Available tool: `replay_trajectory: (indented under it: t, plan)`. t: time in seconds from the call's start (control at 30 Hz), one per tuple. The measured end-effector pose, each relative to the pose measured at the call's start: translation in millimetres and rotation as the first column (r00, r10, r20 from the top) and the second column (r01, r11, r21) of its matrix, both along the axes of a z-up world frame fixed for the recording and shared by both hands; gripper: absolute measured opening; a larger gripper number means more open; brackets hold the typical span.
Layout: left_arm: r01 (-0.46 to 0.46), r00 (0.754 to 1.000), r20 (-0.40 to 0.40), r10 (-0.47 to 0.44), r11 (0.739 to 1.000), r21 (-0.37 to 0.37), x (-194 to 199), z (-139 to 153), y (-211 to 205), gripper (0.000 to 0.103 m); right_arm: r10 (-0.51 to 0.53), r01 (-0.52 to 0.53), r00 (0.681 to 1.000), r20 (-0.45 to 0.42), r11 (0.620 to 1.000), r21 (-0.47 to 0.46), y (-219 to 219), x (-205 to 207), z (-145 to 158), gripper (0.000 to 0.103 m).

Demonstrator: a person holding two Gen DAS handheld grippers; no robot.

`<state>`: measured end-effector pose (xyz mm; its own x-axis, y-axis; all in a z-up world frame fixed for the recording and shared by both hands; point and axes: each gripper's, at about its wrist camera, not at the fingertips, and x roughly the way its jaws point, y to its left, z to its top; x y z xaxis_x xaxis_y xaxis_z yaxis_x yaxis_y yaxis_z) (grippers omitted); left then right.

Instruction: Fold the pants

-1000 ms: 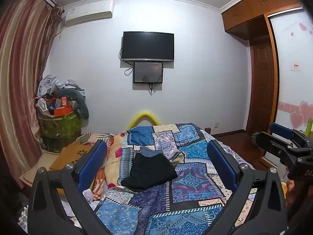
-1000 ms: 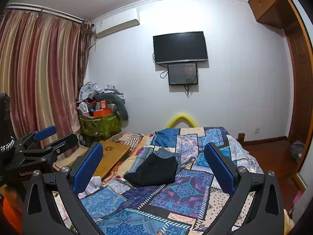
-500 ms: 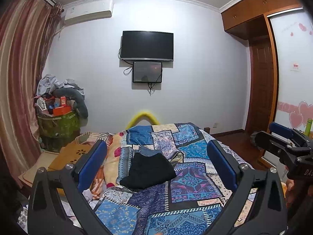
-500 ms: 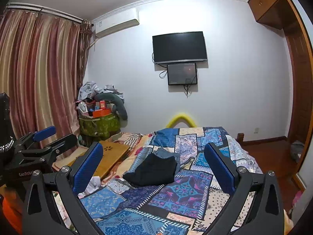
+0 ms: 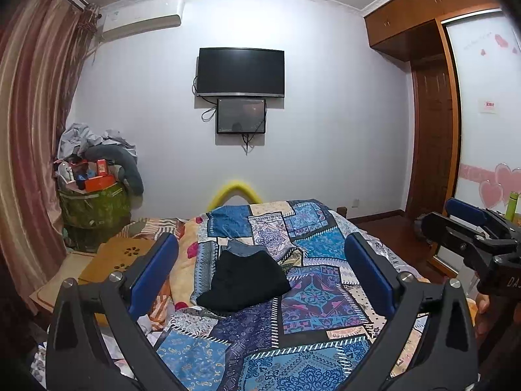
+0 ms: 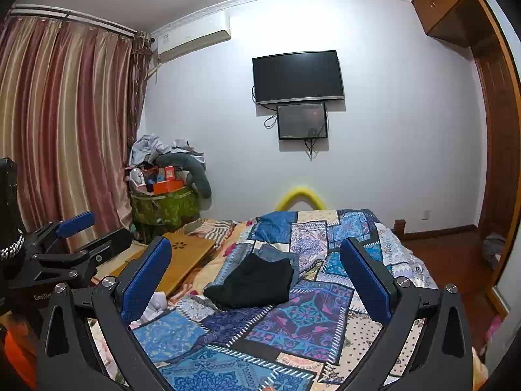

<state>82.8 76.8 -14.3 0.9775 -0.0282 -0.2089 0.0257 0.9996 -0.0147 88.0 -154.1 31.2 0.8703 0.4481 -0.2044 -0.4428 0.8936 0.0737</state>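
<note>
Folded black pants lie on the patchwork bedspread, on top of a folded blue garment. They also show in the right wrist view. My left gripper is open and empty, held well back above the near end of the bed. My right gripper is open and empty too, at a similar distance. Each gripper shows at the edge of the other's view: the right one, the left one.
A wooden lap desk lies left of the bed. A green bin piled with clutter stands by the curtain. A TV hangs on the far wall. A wardrobe and wood floor are right.
Both views have shifted very slightly; the pants and both open grippers stay as they were.
</note>
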Motion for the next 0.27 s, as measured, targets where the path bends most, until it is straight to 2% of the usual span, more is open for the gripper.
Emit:
replay_trajectory:
  t: [0.27]
  plan:
    - [0.013, 1.000, -0.002, -0.013, 1.000, 0.006, -2.1, 0.1, 1.0, 0.103, -0.001, 0.001, 1.000, -0.013, 1.000, -0.001, 0.9, -0.6, -0.7, 0.103]
